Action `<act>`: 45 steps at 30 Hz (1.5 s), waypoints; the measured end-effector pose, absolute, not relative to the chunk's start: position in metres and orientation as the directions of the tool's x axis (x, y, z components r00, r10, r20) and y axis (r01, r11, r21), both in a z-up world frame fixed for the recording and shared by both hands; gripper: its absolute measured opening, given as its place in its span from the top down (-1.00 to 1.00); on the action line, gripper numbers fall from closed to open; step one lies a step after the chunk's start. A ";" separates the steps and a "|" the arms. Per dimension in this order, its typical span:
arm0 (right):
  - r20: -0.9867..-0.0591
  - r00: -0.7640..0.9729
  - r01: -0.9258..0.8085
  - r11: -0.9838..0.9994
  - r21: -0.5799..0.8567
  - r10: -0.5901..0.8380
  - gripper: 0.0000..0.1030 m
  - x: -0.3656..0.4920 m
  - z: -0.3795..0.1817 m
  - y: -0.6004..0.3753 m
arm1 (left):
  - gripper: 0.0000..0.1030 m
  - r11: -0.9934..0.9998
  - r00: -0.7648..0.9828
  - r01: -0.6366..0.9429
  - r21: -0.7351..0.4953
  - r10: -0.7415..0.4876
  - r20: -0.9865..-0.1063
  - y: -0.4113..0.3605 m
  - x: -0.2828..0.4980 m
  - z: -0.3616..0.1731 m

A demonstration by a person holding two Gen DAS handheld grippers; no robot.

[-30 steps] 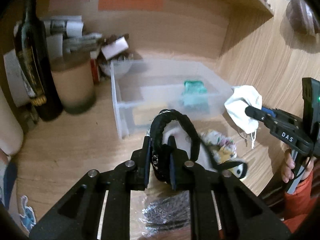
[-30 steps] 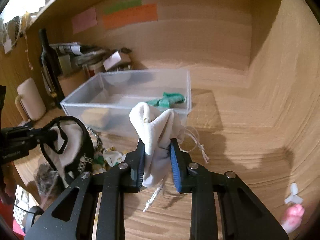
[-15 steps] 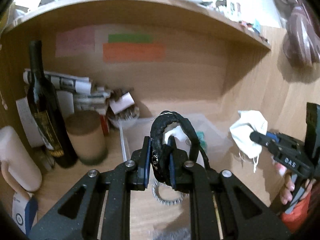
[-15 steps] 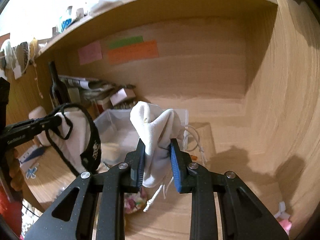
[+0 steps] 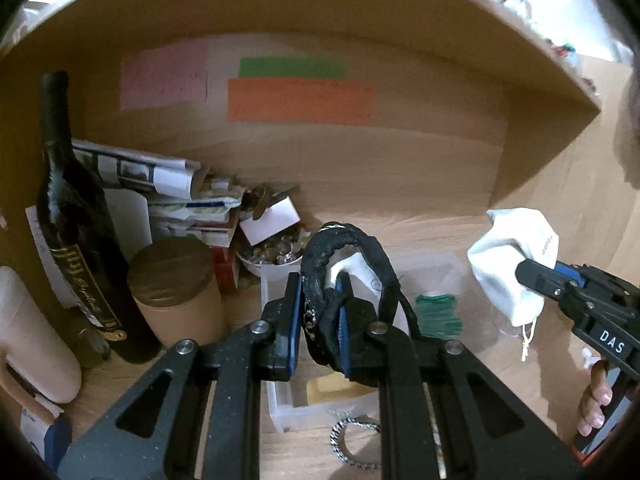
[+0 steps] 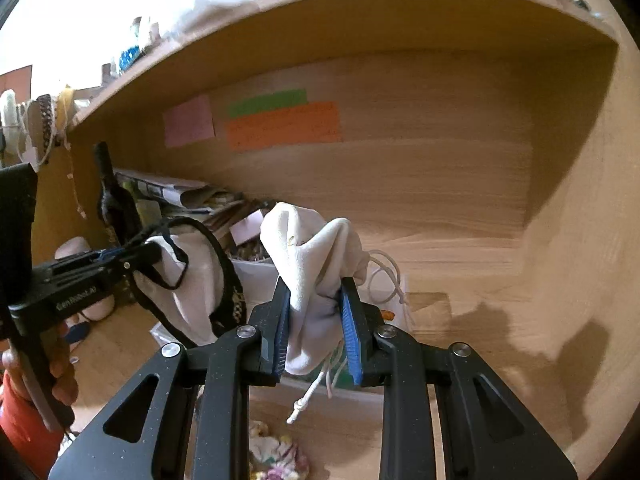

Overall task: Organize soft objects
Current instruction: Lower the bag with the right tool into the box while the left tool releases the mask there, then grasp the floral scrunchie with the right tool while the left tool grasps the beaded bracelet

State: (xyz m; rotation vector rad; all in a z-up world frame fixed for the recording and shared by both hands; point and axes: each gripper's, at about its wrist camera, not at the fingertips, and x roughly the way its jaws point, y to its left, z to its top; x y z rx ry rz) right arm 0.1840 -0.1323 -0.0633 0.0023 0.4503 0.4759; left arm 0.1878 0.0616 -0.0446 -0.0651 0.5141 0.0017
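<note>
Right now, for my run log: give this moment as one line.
left hand-held gripper: shut on black-trimmed pouch | right hand-held gripper: shut on white drawstring bag | both raised above clear bin

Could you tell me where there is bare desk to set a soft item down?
Bare wood lies right of the clear plastic bin, towards the wooden side wall. The back-left corner is crowded: dark wine bottle, brown cylindrical canister, stacked papers. In front of the bin lie a silver chain bracelet and a floral cloth.
</note>
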 end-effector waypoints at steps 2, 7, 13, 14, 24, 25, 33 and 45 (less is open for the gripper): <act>-0.444 0.779 -0.448 0.888 0.102 0.443 0.58 0.194 -0.069 -0.125 | 0.70 0.998 0.861 -0.029 -0.059 -0.005 -0.509 0.063 0.197 -0.052; -0.516 0.741 -0.450 0.888 0.093 0.429 0.58 0.214 -0.086 -0.107 | 0.70 0.998 0.825 -0.032 -0.050 -0.002 -0.566 0.064 0.218 -0.072; -0.586 0.699 -0.454 0.888 0.078 0.409 0.58 0.231 -0.106 -0.096 | 0.69 1.000 0.793 -0.011 -0.014 0.000 -0.609 0.054 0.227 -0.091; -0.599 0.691 -0.455 0.887 0.076 0.405 0.58 0.233 -0.110 -0.093 | 0.69 1.000 0.791 -0.009 -0.003 0.005 -0.612 0.053 0.228 -0.092; -0.663 0.646 -0.463 0.885 0.055 0.379 0.45 0.244 -0.129 -0.084 | 0.32 1.000 0.755 0.022 -0.021 -0.031 -0.655 0.054 0.222 -0.104; -0.665 0.646 -0.463 0.885 0.051 0.376 0.41 0.245 -0.129 -0.083 | 0.29 0.999 0.755 0.026 -0.022 -0.034 -0.655 0.054 0.220 -0.104; -0.623 0.682 -0.462 0.886 0.039 0.383 0.06 0.231 -0.115 -0.089 | -0.03 0.999 0.787 0.049 -0.010 -0.045 -0.616 0.050 0.194 -0.084; -0.530 0.721 -0.512 0.858 0.028 0.448 -0.44 0.175 -0.087 -0.111 | -0.90 0.998 0.824 0.055 -0.012 -0.052 -0.565 0.049 0.149 -0.064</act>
